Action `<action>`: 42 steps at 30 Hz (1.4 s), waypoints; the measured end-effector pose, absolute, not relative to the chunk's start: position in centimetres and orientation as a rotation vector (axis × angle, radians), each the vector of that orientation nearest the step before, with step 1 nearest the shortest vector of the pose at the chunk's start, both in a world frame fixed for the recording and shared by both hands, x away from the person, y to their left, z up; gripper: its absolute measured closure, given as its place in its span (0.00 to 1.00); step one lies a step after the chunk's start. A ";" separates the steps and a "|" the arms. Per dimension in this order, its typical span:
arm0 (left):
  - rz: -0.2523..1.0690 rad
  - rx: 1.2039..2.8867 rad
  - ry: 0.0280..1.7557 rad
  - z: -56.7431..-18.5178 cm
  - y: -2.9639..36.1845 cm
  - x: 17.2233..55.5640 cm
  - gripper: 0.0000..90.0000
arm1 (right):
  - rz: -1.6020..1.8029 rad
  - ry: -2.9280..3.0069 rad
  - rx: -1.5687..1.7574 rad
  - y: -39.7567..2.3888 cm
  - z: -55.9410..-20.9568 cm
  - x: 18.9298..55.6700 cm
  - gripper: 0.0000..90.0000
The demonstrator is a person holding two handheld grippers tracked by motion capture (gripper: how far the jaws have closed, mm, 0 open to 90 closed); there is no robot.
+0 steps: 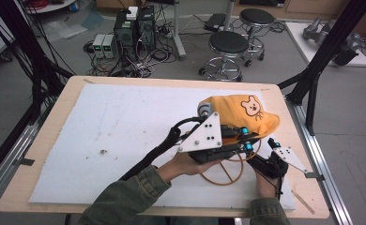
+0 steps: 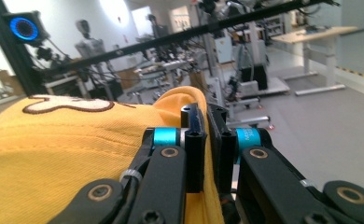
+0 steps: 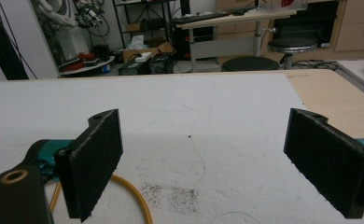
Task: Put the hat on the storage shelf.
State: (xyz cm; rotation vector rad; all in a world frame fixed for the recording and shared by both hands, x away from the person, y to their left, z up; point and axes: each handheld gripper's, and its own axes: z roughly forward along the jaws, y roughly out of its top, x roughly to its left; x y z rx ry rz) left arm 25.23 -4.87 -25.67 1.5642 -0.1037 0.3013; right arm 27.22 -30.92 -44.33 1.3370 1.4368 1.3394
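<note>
Clearly left gripper (image 2: 207, 135) had jaws clamped together on edge of yellow bear hat (image 1: 244, 112), hat lifted above white foam board (image 1: 125, 126). Right gripper (image 3: 203, 158) stood wide open, nothing between pads, yellow ring (image 3: 133, 196) lying just beside its left pad (image 3: 96, 158).

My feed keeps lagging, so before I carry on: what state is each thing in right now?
Yellow cloth hat with bear patch: lifted at one edge, pinched.
Left gripper: jaws shut on the hat's fabric.
Right gripper: jaws wide open, nothing between them, low over the white foam sheet.
Yellow wire hoop: lying flat on the sheet, loose.
</note>
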 end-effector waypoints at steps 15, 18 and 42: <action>0.249 1.631 -0.213 -28.9 -6.3 24.1 0.95 | 1.347 1.435 1.340 -30.9 -44.4 27.2 0.12; 0.246 1.626 -0.209 -30.0 -6.5 23.9 0.95 | 1.346 1.437 1.337 -30.9 -44.4 27.2 0.12; 0.298 1.656 -0.254 -33.3 -6.7 22.5 0.73 | 1.343 1.445 1.340 -31.0 -44.4 27.3 0.12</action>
